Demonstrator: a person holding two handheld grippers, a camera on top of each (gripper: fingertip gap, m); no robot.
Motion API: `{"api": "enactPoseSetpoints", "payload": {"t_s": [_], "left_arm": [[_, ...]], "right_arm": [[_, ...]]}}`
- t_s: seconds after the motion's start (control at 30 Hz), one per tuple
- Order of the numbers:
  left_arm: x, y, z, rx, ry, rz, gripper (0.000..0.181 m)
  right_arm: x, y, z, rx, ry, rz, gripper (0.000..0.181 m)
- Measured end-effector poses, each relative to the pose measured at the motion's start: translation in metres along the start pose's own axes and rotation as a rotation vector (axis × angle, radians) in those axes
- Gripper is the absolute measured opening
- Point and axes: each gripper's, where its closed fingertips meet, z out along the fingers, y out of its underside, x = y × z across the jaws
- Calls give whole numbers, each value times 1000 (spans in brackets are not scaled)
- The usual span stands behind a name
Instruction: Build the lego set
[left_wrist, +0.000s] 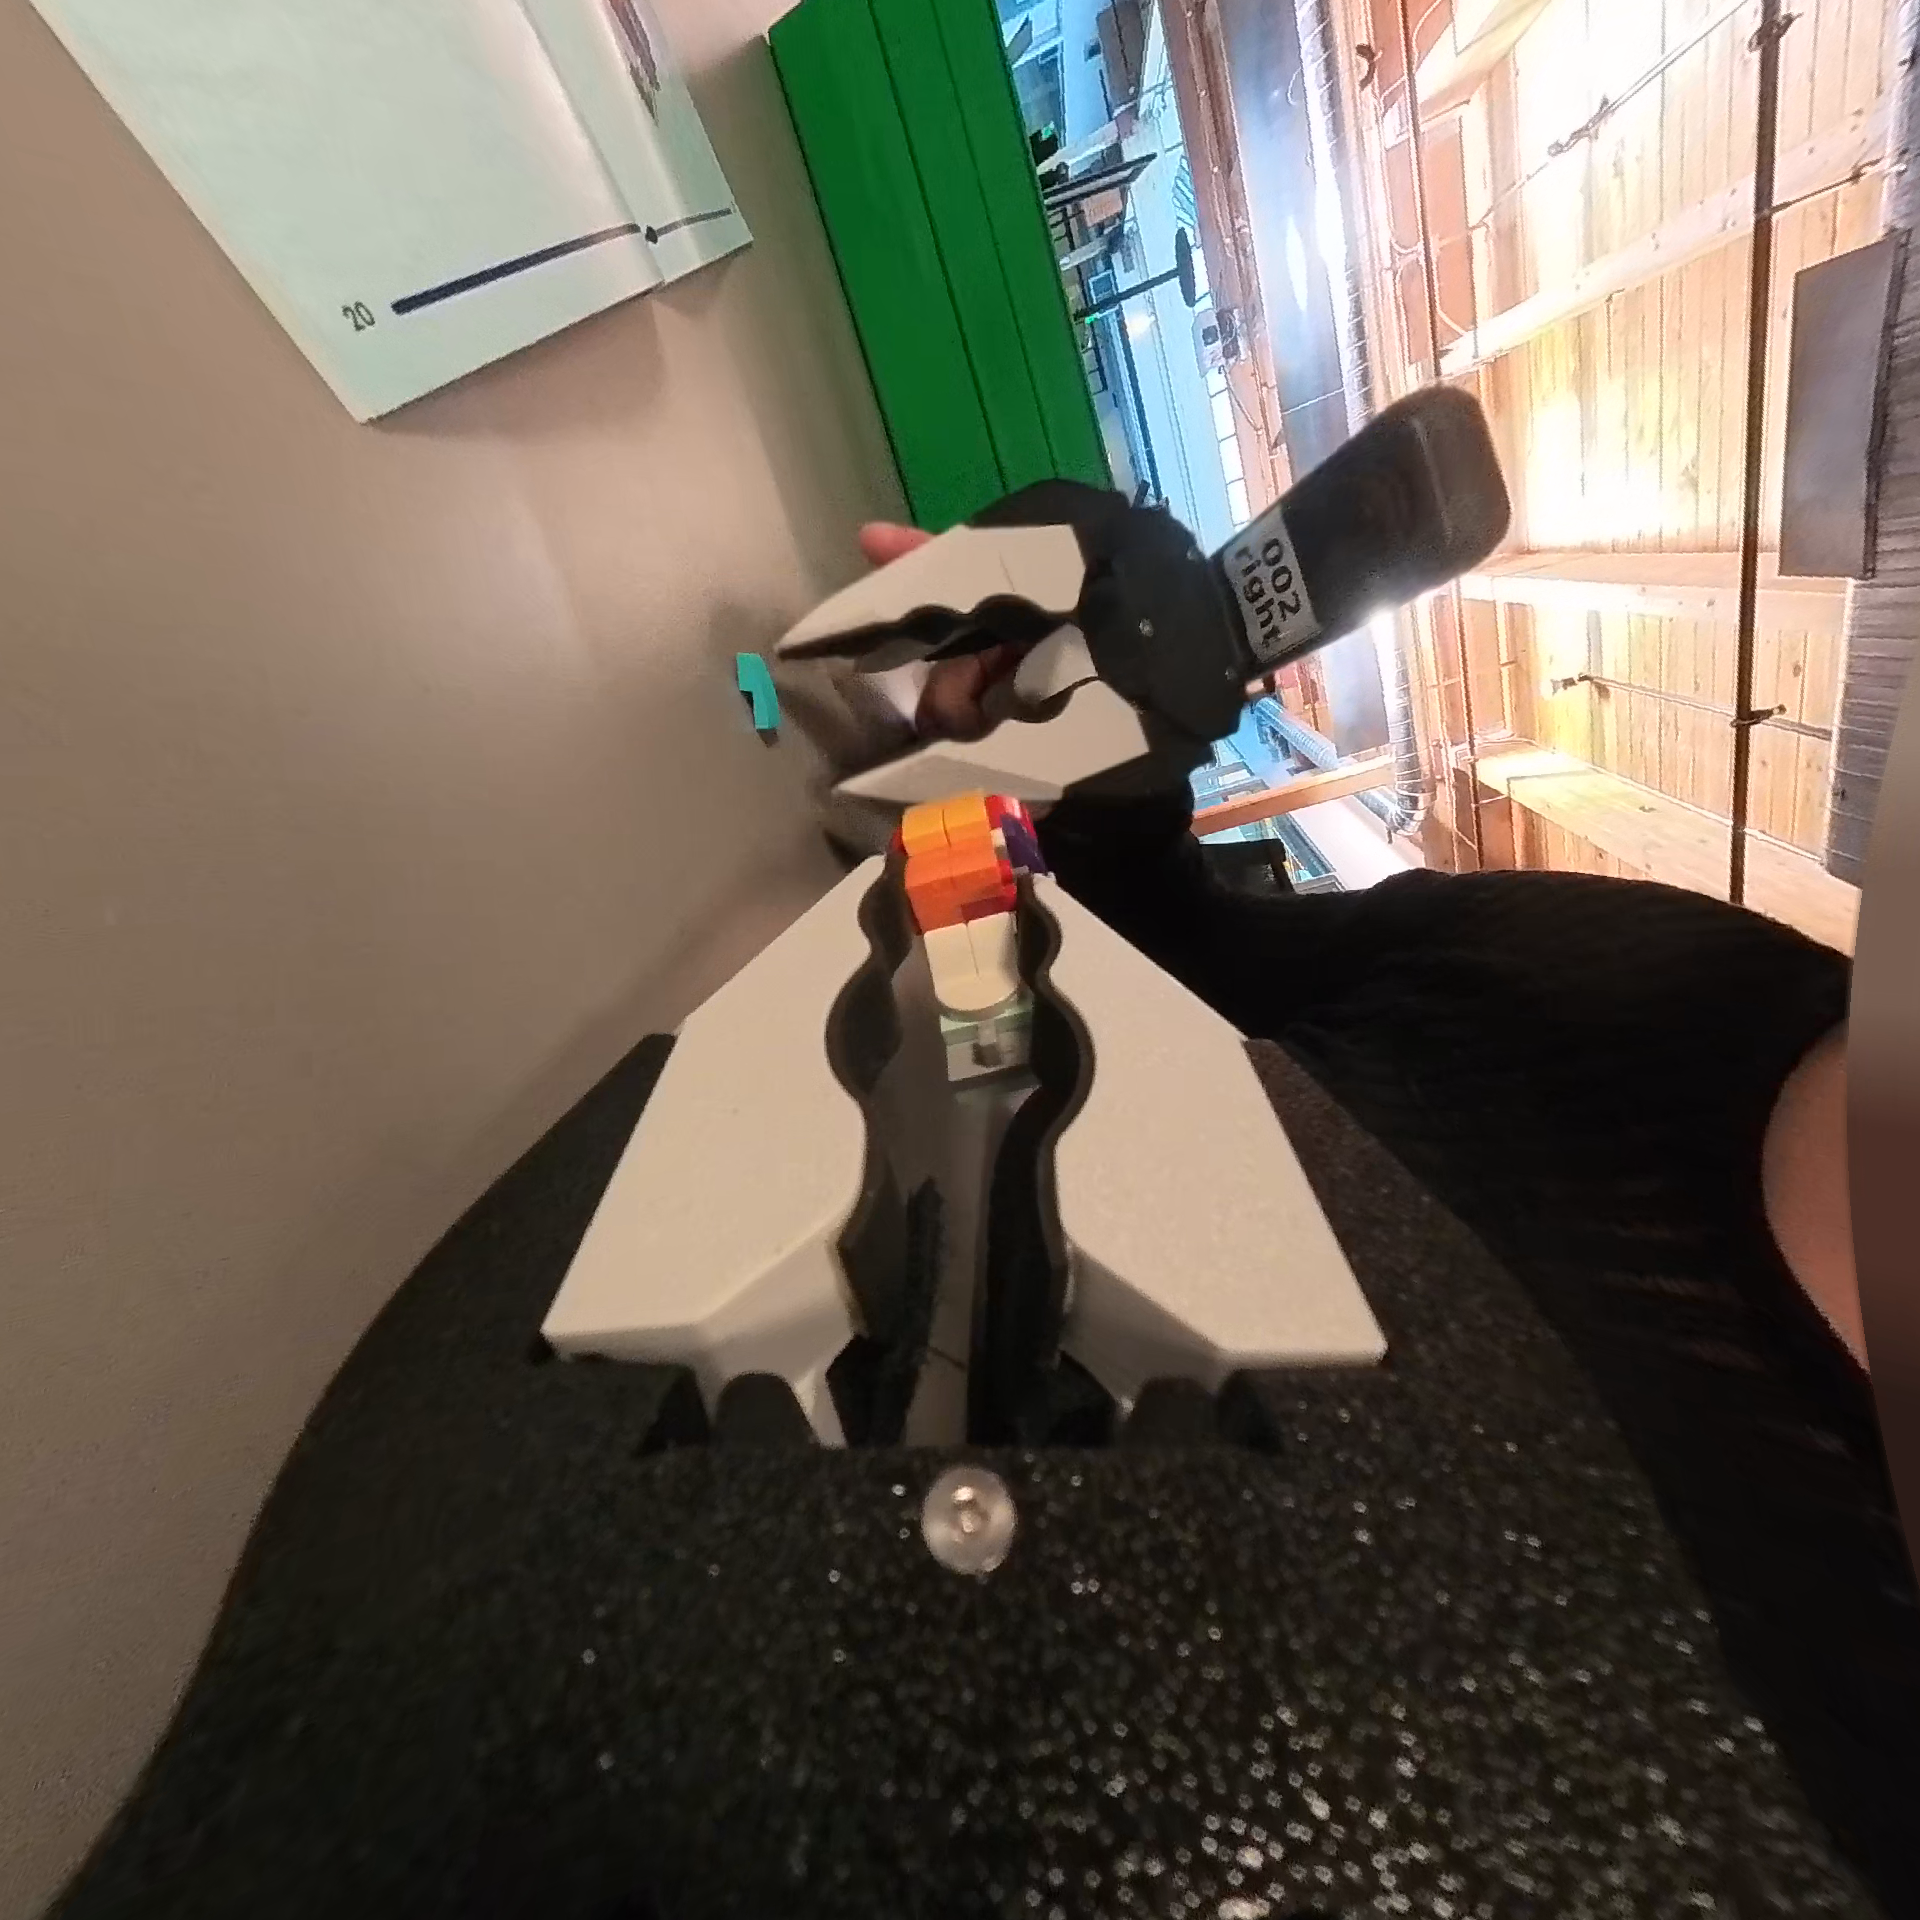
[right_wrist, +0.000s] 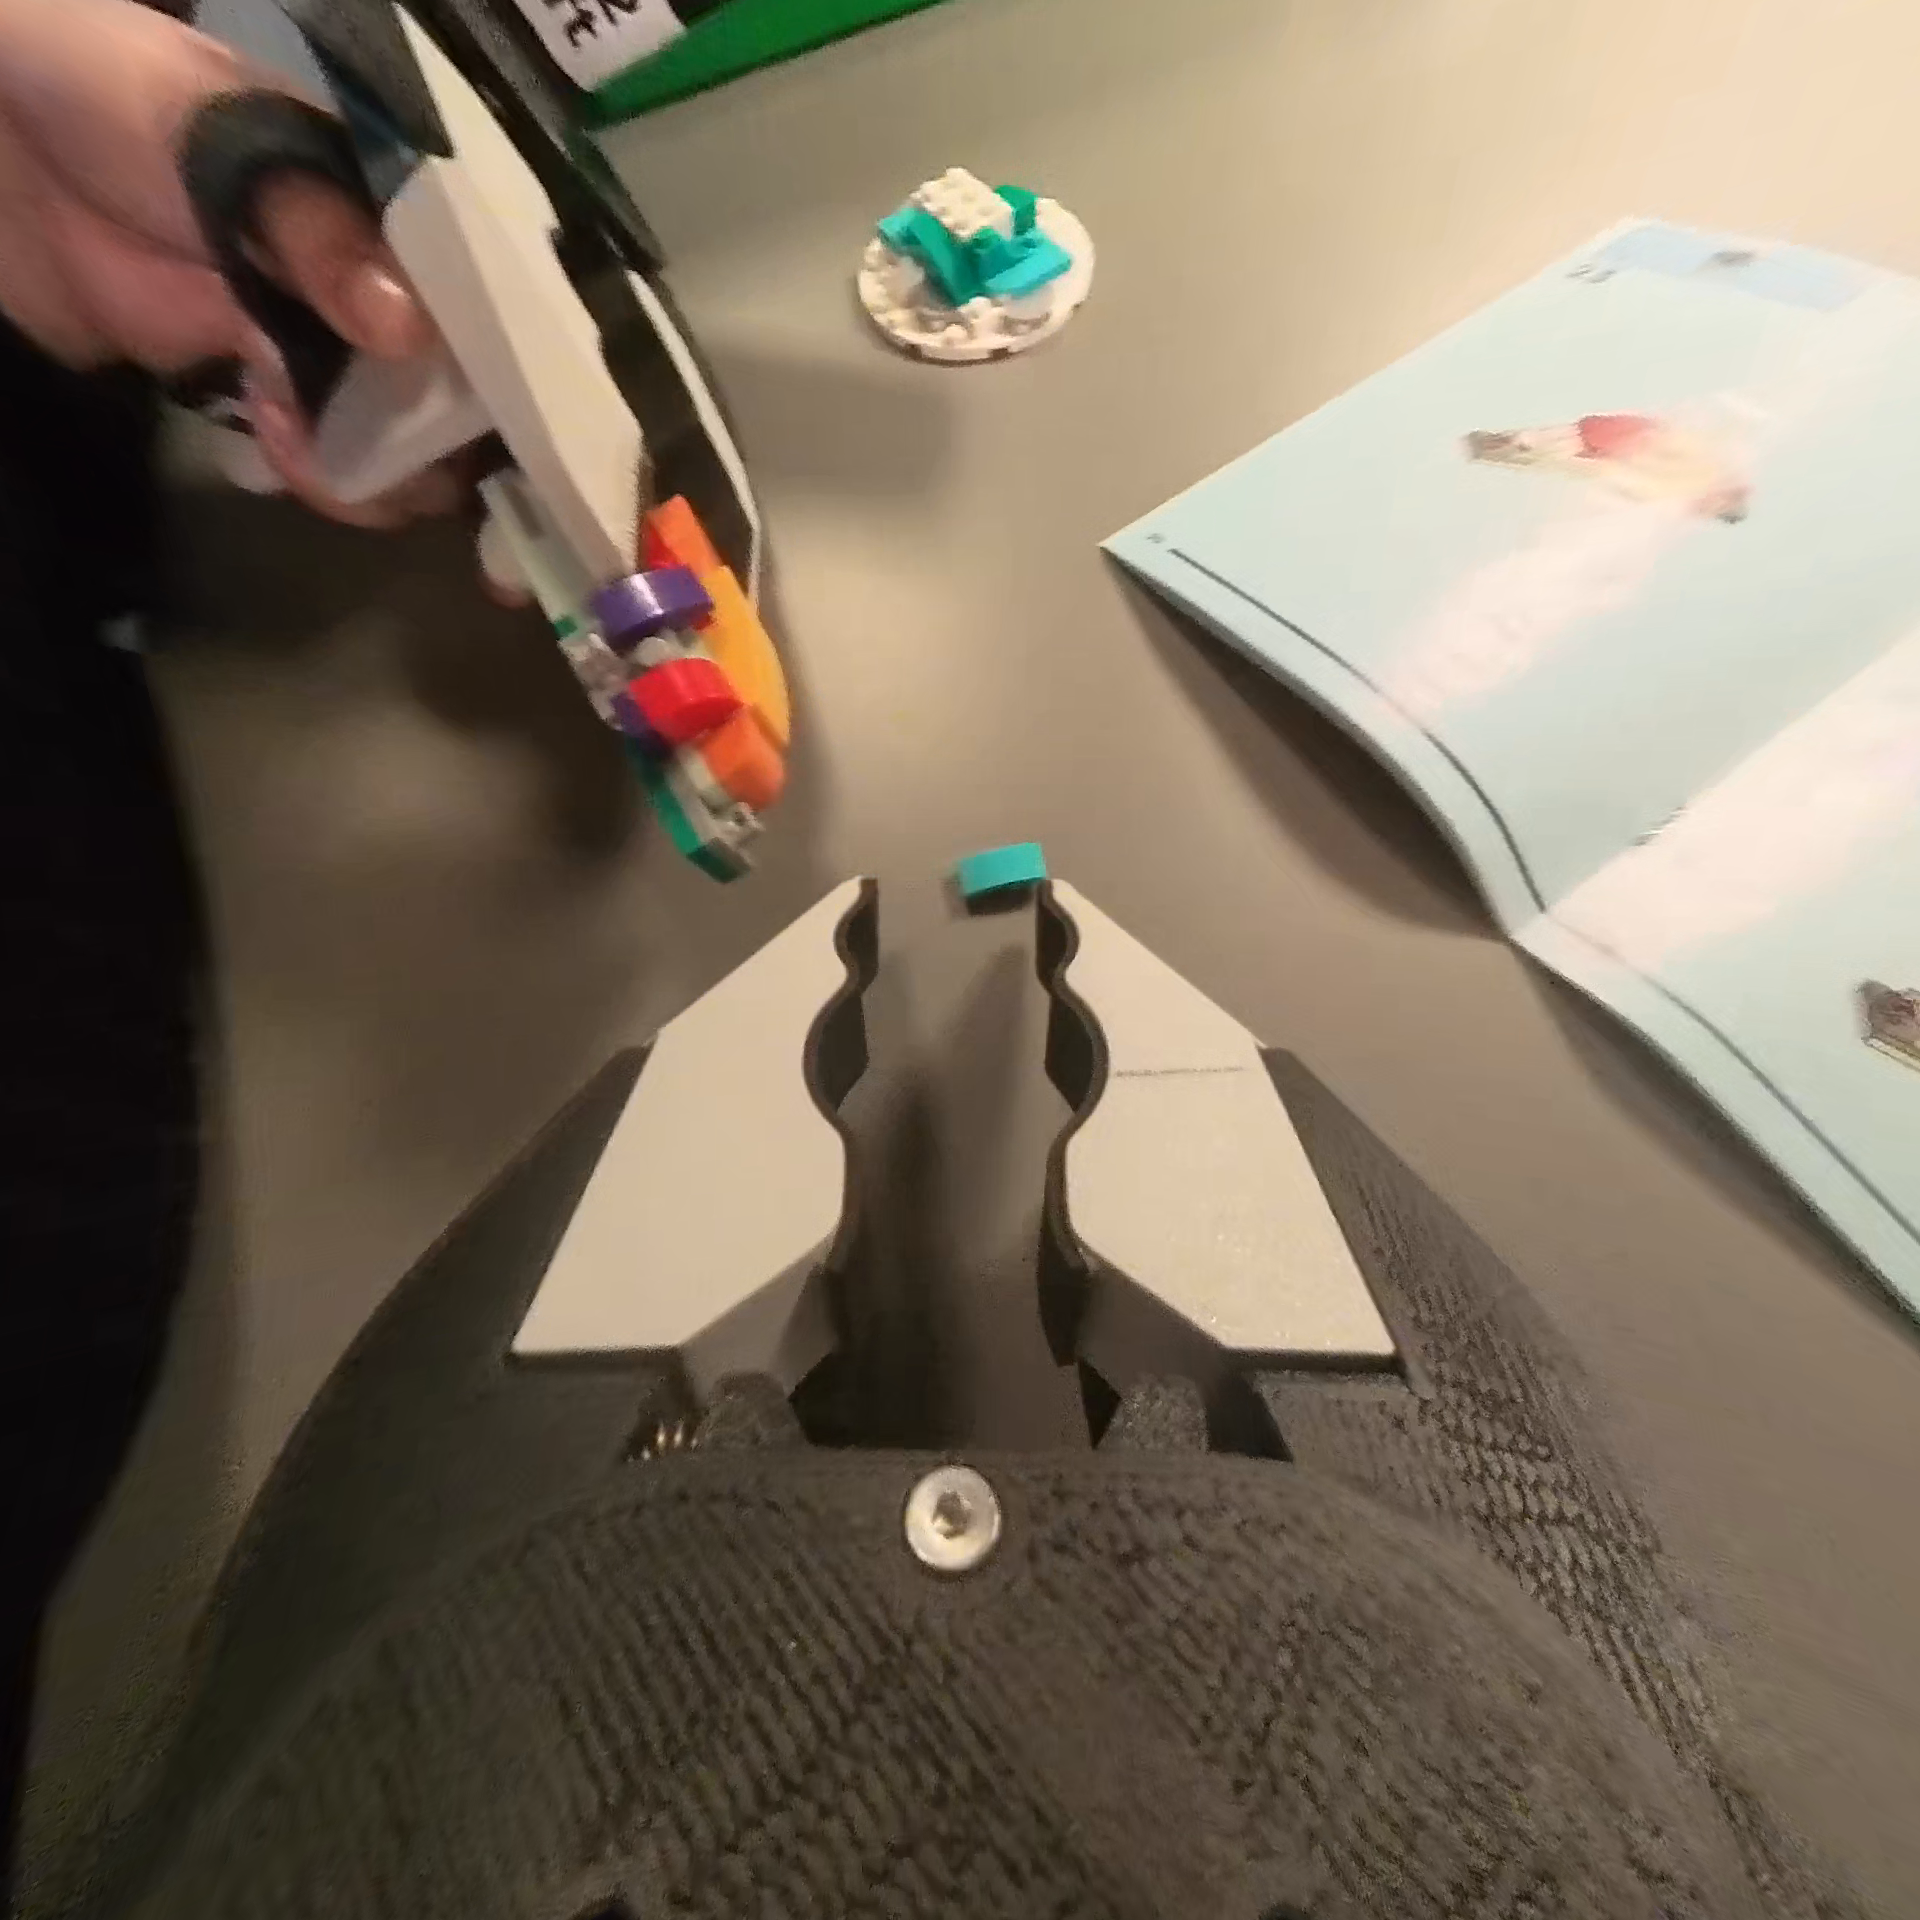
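My left gripper (left_wrist: 961, 883) is shut on a small lego build (left_wrist: 961, 862) of orange, cream, red and purple pieces on a teal base, held in the air. It also shows in the right wrist view (right_wrist: 696, 686), tilted at upper left. My right gripper (right_wrist: 951, 899) is open and empty, just above the table. A small teal lego piece (right_wrist: 997, 876) lies on the table just beyond its tips, near the right finger; the left wrist view shows it too (left_wrist: 756, 701). The right gripper appears in the left wrist view (left_wrist: 831, 727), open.
A round white plate with a teal and white lego build (right_wrist: 977, 275) sits farther back on the grey table (right_wrist: 1091, 644). An open instruction booklet (right_wrist: 1662, 665) lies at right. A green box (left_wrist: 935, 260) stands at the table's far side. A person's hand (right_wrist: 156, 208) holds the left gripper.
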Motion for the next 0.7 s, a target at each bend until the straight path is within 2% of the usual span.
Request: {"api": "enactPoseSetpoints", "payload": {"t_s": [0.03,0.23,0.7], "left_arm": [[0,0,0,-2,0,0,18],[0,0,0,-1,0,-1,18],[-1,0,0,0,-1,-2,18]], "right_arm": [[-1,0,0,0,0,-7,29],[-4,0,1,-20,8,-17,23],[-3,3,8,-44,22,-27,22]]}}
